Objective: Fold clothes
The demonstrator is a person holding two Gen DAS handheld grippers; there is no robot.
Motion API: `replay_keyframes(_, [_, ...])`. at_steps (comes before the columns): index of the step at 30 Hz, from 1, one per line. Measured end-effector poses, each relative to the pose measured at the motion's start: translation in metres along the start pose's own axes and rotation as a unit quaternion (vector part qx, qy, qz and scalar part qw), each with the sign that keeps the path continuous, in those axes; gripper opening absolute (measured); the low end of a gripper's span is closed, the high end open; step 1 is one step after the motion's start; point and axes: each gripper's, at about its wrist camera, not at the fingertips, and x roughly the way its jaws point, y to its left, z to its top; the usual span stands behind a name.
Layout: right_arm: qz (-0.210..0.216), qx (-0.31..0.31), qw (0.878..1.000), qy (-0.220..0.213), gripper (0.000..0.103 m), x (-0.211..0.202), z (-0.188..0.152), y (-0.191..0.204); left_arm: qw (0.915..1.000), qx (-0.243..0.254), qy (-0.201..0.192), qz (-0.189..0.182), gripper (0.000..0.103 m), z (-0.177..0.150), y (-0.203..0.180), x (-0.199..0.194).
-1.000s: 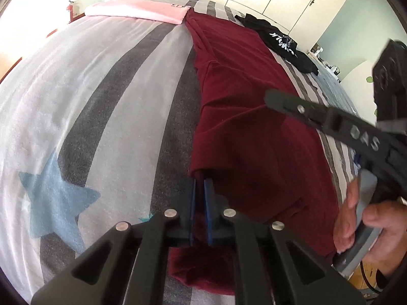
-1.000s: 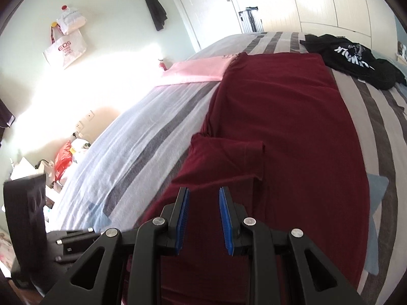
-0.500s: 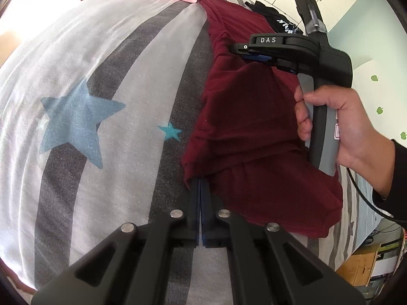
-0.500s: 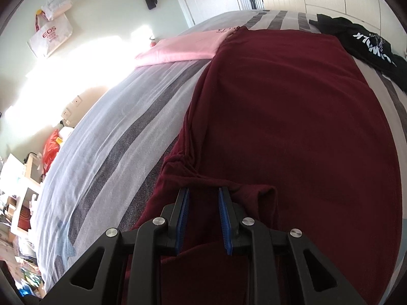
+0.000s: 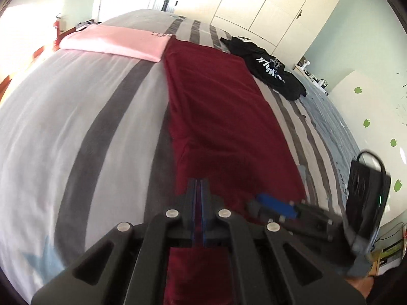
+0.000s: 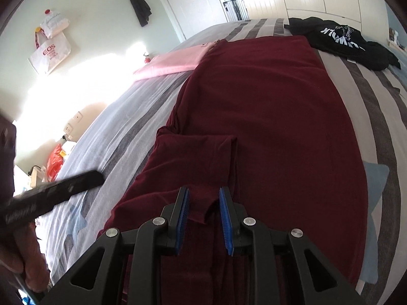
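long shirt [image 6: 267,117] mid bed [image 6: 152,117], folded tee [image 6: 170,63] far left, hoodie [image 6: 351,43] far right

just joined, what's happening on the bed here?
A person with handheld tongs is folding a maroon shirt spread on the striped bed. The left tongs are shut on its near edge. The right tongs are open over the folded-in sleeve. A pink garment and black hoodie lie beyond.

Left hand-held gripper [image 5: 198,190] has its fingers pressed together; right hand-held gripper [image 6: 204,208] is spread apart.
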Motion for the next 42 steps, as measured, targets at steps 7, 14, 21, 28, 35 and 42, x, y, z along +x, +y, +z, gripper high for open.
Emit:
replay_keyframes(7, [-0.002,0.008,1.000,-0.001,0.022,0.006,0.006,-0.002,0.9969,0.047,0.056,0.029,0.000,0.043,-0.018,0.077])
replay_keyframes(14, [-0.019,0.025,0.999,-0.007,0.022,0.017,0.016,-0.014,0.9924,0.059,0.060,0.089,0.001,0.038,0.012,0.082])
replay_keyframes(21, [-0.033,0.013,0.999,-0.002,0.022,0.034,0.031,-0.022,0.9920,0.058,0.043,0.104,0.001,0.042,0.024,0.083])
replay_keyframes(28, [0.000,0.016,0.999,-0.034,0.022,-0.006,0.017,-0.013,0.9989,0.006,-0.004,0.047,0.002,0.057,0.037,0.049])
replay_keyframes(35, [0.033,-0.030,0.999,0.006,0.022,-0.014,-0.026,0.017,0.9923,0.113,0.046,-0.024,0.002,0.016,0.000,0.026])
replay_keyframes(42, [0.022,-0.044,0.999,0.015,0.022,-0.010,-0.052,0.015,0.9899,0.121,0.070,0.021,0.002,0.010,0.012,0.071])
